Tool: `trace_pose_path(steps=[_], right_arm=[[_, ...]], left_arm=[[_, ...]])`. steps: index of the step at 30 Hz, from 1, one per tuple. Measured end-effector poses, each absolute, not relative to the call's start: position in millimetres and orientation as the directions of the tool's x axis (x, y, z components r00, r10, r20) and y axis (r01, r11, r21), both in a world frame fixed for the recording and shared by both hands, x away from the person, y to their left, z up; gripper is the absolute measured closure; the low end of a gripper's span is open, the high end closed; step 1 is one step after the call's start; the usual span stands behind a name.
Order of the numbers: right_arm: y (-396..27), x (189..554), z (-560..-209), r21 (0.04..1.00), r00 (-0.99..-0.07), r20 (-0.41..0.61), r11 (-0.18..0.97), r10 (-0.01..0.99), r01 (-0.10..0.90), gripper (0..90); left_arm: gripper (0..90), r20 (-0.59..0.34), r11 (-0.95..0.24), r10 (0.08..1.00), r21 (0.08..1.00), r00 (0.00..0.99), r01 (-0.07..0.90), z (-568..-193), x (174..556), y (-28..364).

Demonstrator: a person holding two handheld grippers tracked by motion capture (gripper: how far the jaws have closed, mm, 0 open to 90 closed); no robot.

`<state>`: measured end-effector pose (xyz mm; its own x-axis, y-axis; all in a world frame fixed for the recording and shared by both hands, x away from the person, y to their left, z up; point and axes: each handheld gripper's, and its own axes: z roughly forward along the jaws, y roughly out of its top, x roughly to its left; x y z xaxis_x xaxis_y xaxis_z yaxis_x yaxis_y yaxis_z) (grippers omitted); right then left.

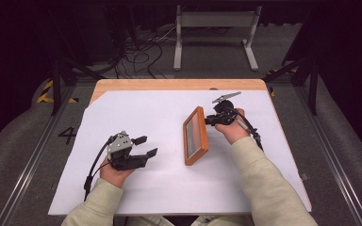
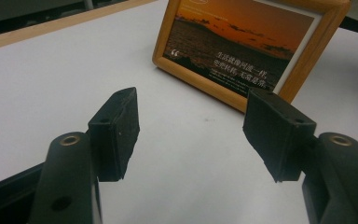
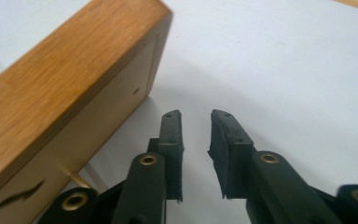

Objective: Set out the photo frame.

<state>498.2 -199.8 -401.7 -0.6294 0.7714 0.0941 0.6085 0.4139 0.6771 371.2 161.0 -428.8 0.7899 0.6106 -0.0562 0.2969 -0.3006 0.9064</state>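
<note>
A wooden picture frame [image 1: 195, 136] stands tilted on the white sheet [image 1: 169, 183] at mid-table. The left gripper view shows its front, a sunset photo with text [image 2: 242, 46]; the right gripper view shows its plain wooden back [image 3: 51, 102]. My left gripper [image 1: 147, 145] rests left of the frame, open wide with nothing between its pads [image 2: 116, 126]. My right gripper [image 1: 208, 120] sits close behind the frame's upper right side. Its jaws stand a narrow gap apart, with bare sheet between the fingertips [image 3: 173, 130] and nothing touching the frame.
The white sheet covers most of a wooden table whose far edge [image 1: 169, 84] shows. Beyond it are a dark floor, cables [image 1: 141, 52] and a white metal stand [image 1: 214, 28]. Sleeved forearms come in from the bottom.
</note>
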Motion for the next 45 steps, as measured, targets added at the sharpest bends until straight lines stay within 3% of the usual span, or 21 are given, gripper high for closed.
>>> trace_pose_path(steps=[6,12,23,38,45], right_arm=[[-210,487,-384,0.674,-0.620,0.061,0.426,0.782,0.603,65.0],[-215,473,-361,0.684,-0.608,0.117,0.380,0.786,0.623,55.8],[-207,454,-334,0.656,-0.606,0.131,0.390,0.784,0.646,46.8],[-182,454,-334,0.635,-0.593,0.218,0.349,0.775,0.690,29.2],[-170,463,-346,0.591,-0.577,0.243,0.352,0.780,0.726,28.3]], left_arm=[[33.1,-0.054,-0.310,0.619,0.900,0.783,0.307,-429,371,160],[30.0,-0.060,-0.308,0.623,0.897,0.780,0.315,-429,372,161],[29.6,-0.041,-0.326,0.624,0.894,0.780,0.308,-430,372,159],[29.5,-0.046,-0.328,0.627,0.890,0.778,0.317,-430,372,160],[29.4,-0.037,-0.337,0.627,0.888,0.778,0.313,-431,373,159]])
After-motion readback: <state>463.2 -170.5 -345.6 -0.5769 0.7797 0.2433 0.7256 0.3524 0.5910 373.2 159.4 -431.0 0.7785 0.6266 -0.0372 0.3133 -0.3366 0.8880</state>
